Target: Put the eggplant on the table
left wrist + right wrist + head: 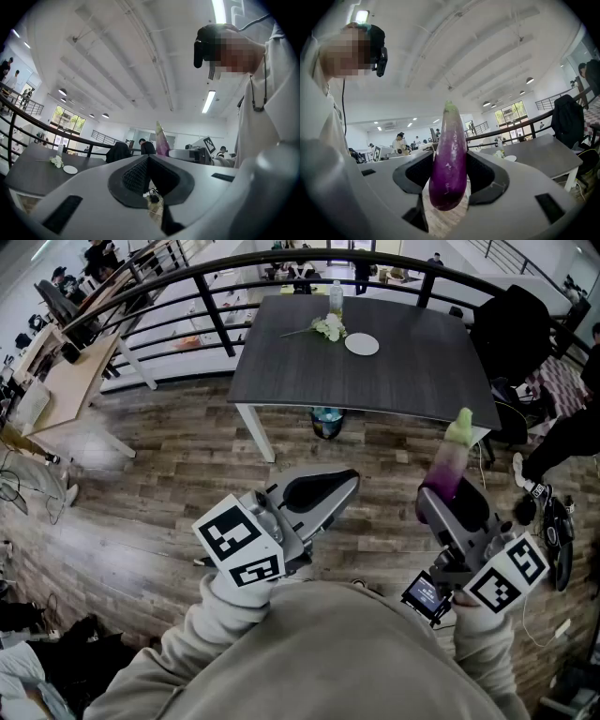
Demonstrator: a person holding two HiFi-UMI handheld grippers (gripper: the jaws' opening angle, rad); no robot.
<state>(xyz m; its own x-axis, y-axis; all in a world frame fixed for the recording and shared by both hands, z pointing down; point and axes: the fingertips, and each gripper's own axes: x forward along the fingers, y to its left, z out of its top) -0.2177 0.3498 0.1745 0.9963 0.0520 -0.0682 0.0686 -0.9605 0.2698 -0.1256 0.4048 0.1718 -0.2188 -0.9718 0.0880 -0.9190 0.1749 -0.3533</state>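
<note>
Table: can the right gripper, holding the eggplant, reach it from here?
Probably not yet: the right gripper holds the eggplant short of the table, with floor between. Nothing blocks the way forward.

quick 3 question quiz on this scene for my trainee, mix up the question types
1. True or false: the eggplant already lies on the table.
2. Which tool grips the eggplant? A left, B right, C neither.
3. Fill in: on the table, next to the flowers, sits a white round ____.

Key
1. False: it is held upright in the air, short of the table.
2. B: the right tool is closed on it.
3. plate
</note>
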